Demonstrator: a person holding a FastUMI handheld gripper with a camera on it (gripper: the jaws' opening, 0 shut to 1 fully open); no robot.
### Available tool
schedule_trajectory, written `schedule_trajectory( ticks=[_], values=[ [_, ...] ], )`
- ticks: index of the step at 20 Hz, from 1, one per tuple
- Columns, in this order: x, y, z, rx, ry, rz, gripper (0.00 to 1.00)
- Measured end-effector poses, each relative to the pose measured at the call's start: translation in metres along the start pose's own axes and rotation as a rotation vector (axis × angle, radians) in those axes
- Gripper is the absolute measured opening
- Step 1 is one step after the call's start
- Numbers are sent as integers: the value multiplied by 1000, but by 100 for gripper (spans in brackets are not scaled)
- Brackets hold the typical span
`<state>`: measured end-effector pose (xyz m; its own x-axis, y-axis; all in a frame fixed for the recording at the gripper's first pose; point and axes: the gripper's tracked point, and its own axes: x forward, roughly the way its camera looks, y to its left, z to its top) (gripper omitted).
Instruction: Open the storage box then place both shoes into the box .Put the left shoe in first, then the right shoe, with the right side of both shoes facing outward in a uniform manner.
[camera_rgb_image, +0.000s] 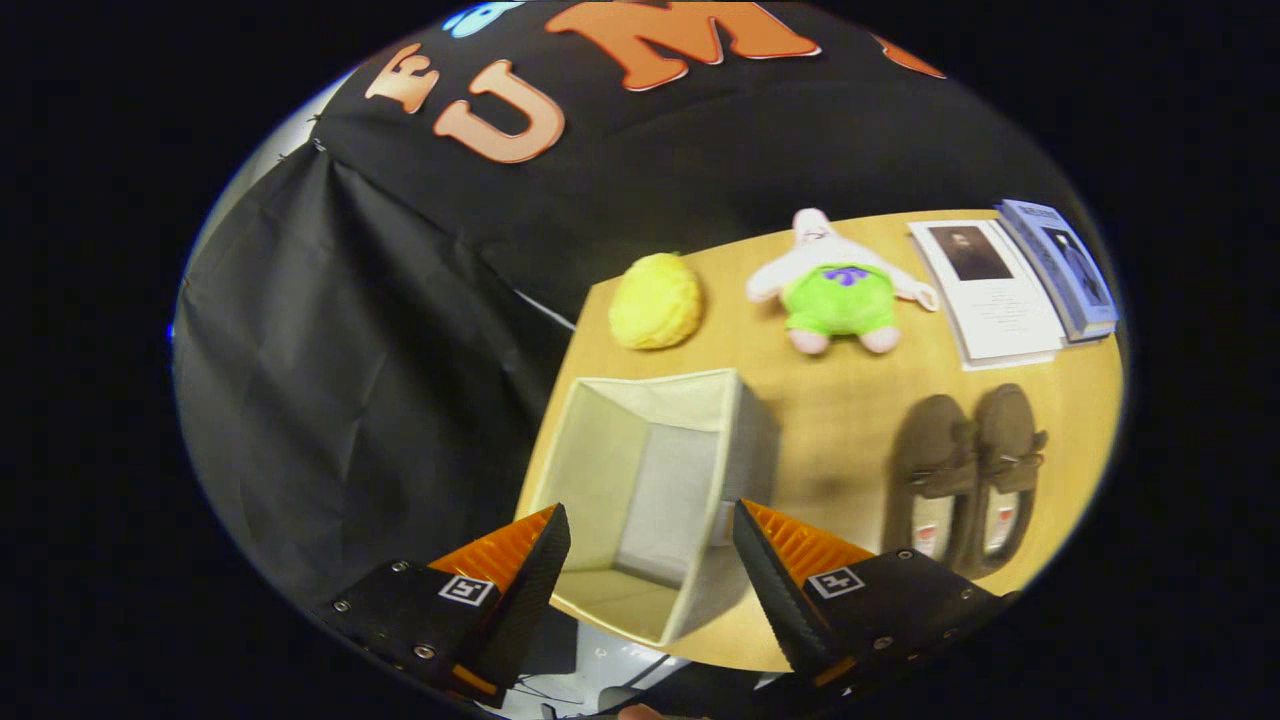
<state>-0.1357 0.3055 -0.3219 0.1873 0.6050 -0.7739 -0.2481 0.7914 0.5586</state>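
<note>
Desk (840, 420) in black-draped booth | storage box (640, 500) open, empty, between claw (650, 545) fingers | claw spread, holding nothing | shoes (965, 480) paired at 3 o'clock of box | both placements left

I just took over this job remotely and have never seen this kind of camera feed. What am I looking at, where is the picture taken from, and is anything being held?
The picture comes from a fisheye camera riding on a handheld claw, which a person carries; there is no robot arm. The two wedge shapes at the bottom are its fingers, spread open and holding nothing.

Between and just ahead of them sits a pale fabric storage box, open at the top, with nothing visible inside, on a wooden table. Beyond the right finger lies a pair of brown shoes, side by side. Farther back are a yellow plush ball, a pink plush toy in green shorts, and some books. The black cloth is the booth wall.

So no shoe is in the box yet.
</note>
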Motion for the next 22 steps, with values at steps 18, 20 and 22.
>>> schedule_trajectory(
  ticks=[18, 20, 22],
  values=[
    [14, -198, -40, -293, -3, -363, 75],
    [19, -209, -34, -333, -30, -389, 74],
    [27, -215, -32, -369, -40, -400, 71]
  ],
)
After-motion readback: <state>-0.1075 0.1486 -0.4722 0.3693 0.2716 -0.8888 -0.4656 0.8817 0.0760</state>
